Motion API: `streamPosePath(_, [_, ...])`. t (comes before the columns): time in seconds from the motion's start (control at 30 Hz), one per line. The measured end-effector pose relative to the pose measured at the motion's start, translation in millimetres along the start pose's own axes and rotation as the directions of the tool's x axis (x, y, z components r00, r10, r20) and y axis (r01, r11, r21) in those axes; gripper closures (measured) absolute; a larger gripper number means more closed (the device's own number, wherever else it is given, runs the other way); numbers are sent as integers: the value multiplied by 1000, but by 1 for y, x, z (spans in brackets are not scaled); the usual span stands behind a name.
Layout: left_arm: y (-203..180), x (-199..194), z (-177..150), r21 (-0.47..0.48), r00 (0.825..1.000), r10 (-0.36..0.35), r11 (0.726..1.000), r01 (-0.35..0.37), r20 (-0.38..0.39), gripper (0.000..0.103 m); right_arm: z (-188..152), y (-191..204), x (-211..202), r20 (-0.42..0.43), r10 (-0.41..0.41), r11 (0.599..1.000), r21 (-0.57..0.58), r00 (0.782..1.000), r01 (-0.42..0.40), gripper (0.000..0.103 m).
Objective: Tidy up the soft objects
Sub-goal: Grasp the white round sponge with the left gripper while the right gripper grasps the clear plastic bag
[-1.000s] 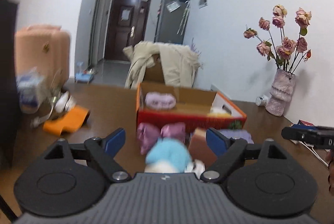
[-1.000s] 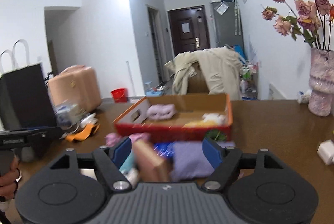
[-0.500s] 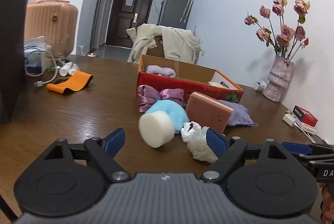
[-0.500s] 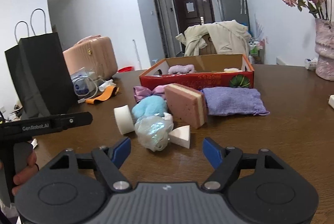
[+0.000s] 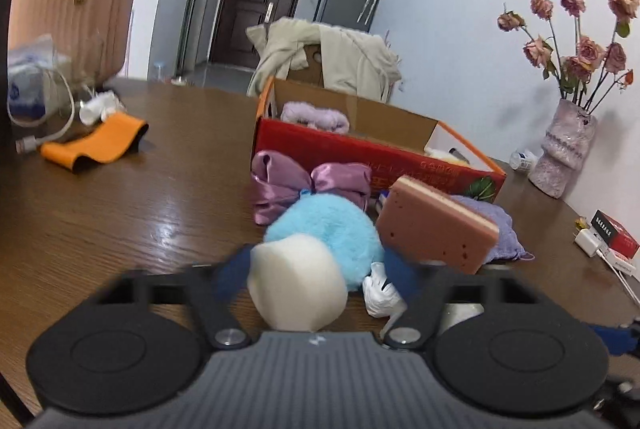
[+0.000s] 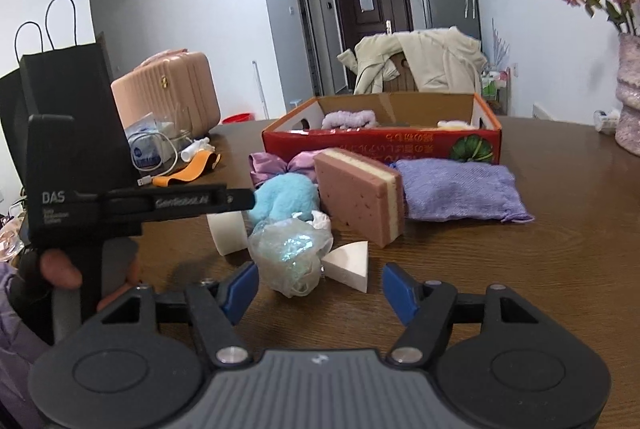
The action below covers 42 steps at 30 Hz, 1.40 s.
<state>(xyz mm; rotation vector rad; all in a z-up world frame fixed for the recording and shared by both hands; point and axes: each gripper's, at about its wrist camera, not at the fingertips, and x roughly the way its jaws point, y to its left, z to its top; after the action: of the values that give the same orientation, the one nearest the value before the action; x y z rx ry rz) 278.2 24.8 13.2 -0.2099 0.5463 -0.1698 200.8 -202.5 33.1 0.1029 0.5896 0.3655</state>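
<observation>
A pile of soft things lies on the brown table before a red cardboard box (image 5: pixel 360 153) (image 6: pixel 380 145). A white foam cylinder (image 5: pixel 296 287) (image 6: pixel 227 232) sits between the open fingers of my left gripper (image 5: pixel 316 273), with a blue fluffy ball (image 5: pixel 324 233) (image 6: pixel 282 199) just behind it. A pink sponge (image 5: pixel 436 233) (image 6: pixel 360 201), purple satin bow (image 5: pixel 308 185), lilac cloth (image 6: pixel 460 195), clear plastic bag (image 6: pixel 290 257) and white foam wedge (image 6: pixel 348 265) lie close by. My right gripper (image 6: pixel 320 291) is open and empty, just short of the bag and wedge.
The box holds a lilac fuzzy band (image 5: pixel 314 117) and a pale item. An orange strap (image 5: pixel 96 145), cables and a black bag (image 6: pixel 68 117) lie at the left. A vase of roses (image 5: pixel 564 149), a red packet (image 5: pixel 614 233) and a charger are at the right.
My left gripper has moved forward and low, so the white foam cylinder now lies between its fingers. My right gripper has closed in on the plastic bag and wedge.
</observation>
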Motion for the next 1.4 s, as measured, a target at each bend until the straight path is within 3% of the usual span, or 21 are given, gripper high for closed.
streamPosePath(0.13, [7,-19,-2,-47,995,-97,994,96,-11,67,3,4,13,-9,19,1000,-5,1000,-19,37])
streamPosePath(0.23, [26,-35,-9,-159,983,-178,973,168,-52,61,6,9,22,-10,27,1000,-14,1000,-27,36])
streamPosePath(0.4, [51,-53,-19,-192,997,-65,980,55,-42,46,11,20,36,-10,50,998,-36,999,-50,37])
streamPosePath(0.5, [59,-55,-21,-184,998,-52,982,43,-47,44,13,23,40,-3,52,998,-36,999,-52,38])
streamPosePath(0.63, [52,-60,-24,-124,996,-81,989,77,-26,24,16,19,39,9,28,999,-21,1000,-28,39])
streamPosePath(0.67, [47,-59,-24,-99,997,-79,992,76,-27,23,15,17,40,5,22,1000,-19,1000,-22,39])
streamPosePath(0.9, [30,-43,-31,32,997,21,999,-18,-75,25,17,7,47,4,13,1000,4,1000,-13,39])
streamPosePath(0.93, [30,-40,-31,31,996,25,999,-22,-85,29,18,9,53,0,33,999,-2,999,-33,39])
streamPosePath(0.97, [31,-39,-33,25,995,32,999,-30,-94,39,18,11,59,-7,39,999,-5,999,-39,39])
streamPosePath(1.03, [32,-36,-34,23,994,44,999,-42,-101,44,17,17,72,-34,51,999,-12,998,-51,45])
streamPosePath(1.13, [33,-41,-34,24,995,45,999,-43,-92,45,13,21,85,-79,77,997,-6,994,-78,65])
streamPosePath(1.17, [34,-41,-35,26,994,48,999,-45,-94,46,12,21,86,-86,80,997,-8,993,-81,78])
streamPosePath(1.4, [27,-48,-31,53,996,55,997,-51,-64,49,13,14,76,-58,127,992,33,990,-126,89])
